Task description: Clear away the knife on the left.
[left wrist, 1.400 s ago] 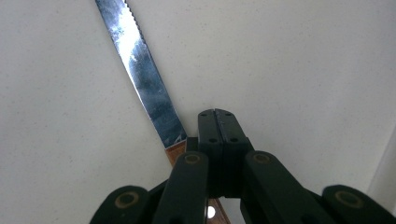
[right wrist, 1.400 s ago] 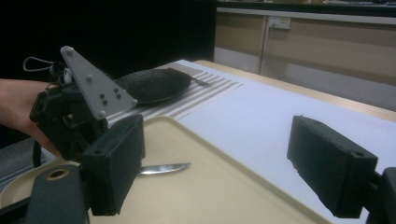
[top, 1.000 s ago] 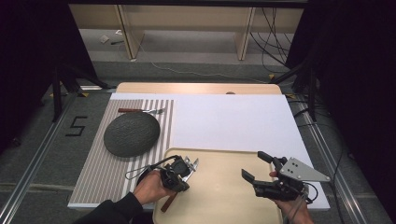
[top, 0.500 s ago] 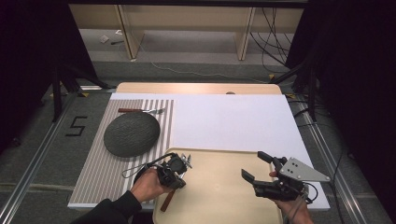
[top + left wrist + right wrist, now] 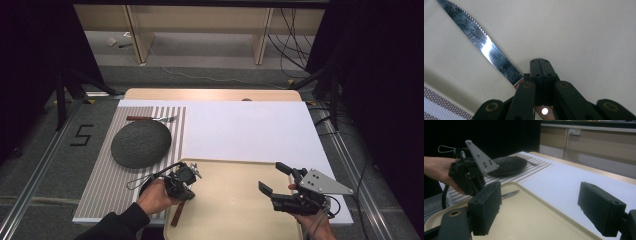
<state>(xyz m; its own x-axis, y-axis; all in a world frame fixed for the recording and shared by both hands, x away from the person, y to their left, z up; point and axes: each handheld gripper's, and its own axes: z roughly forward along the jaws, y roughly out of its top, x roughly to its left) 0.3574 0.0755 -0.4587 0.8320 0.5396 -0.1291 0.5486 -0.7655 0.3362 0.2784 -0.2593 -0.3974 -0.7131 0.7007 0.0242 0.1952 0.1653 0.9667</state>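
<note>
The left hand-held gripper [image 5: 184, 181] is clamping a knife [image 5: 482, 46] by its handle over the tray [image 5: 235, 210], near the left rim. The right hand-held gripper [image 5: 278, 179] is waiting with jaws apart. The plate [image 5: 140, 143] and fork [image 5: 152, 118] are already lying on the striped mat [image 5: 107, 185], so the knife probably remains to be placed.

High view looks forward and down over the bench [image 5: 250, 130]. Both tool views sit close, sharing the cream tray [image 5: 230, 200].

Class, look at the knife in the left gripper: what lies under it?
Under the knife lies the beige tray, bare beneath the blade. The left gripper, jaws shut on the handle, covers what lies under that end.
</note>
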